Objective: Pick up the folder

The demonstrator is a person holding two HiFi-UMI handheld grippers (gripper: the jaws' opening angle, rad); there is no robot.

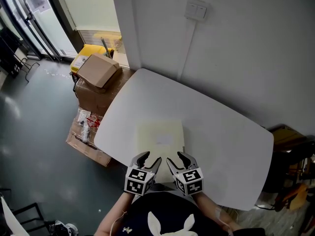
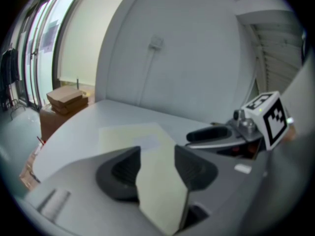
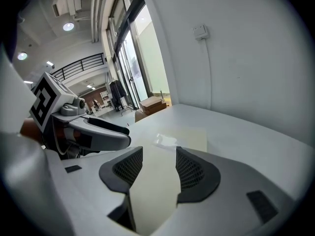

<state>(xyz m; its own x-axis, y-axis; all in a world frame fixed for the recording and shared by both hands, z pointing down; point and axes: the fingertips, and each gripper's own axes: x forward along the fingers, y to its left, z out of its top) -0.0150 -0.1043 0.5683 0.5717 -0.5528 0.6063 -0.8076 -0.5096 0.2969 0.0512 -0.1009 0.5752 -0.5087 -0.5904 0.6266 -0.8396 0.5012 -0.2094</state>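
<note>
A pale yellow folder (image 1: pixel 160 139) lies flat on the white table (image 1: pixel 221 127), near its front edge. My left gripper (image 1: pixel 150 157) and right gripper (image 1: pixel 176 157) hover side by side over the folder's near edge, both pointing down and away from me. In the left gripper view the jaws (image 2: pixel 157 154) stand apart, and the folder (image 2: pixel 133 134) shows in the gap without the pads pressing on it. In the right gripper view it is the same: open jaws (image 3: pixel 159 154) with the folder (image 3: pixel 182 136) running between them.
Cardboard boxes (image 1: pixel 98 73) and a yellow case (image 1: pixel 88 53) stand on the floor past the table's left corner. A wall with a switch (image 1: pixel 196 9) runs behind the table. Dark furniture (image 1: pixel 295 166) sits at the right.
</note>
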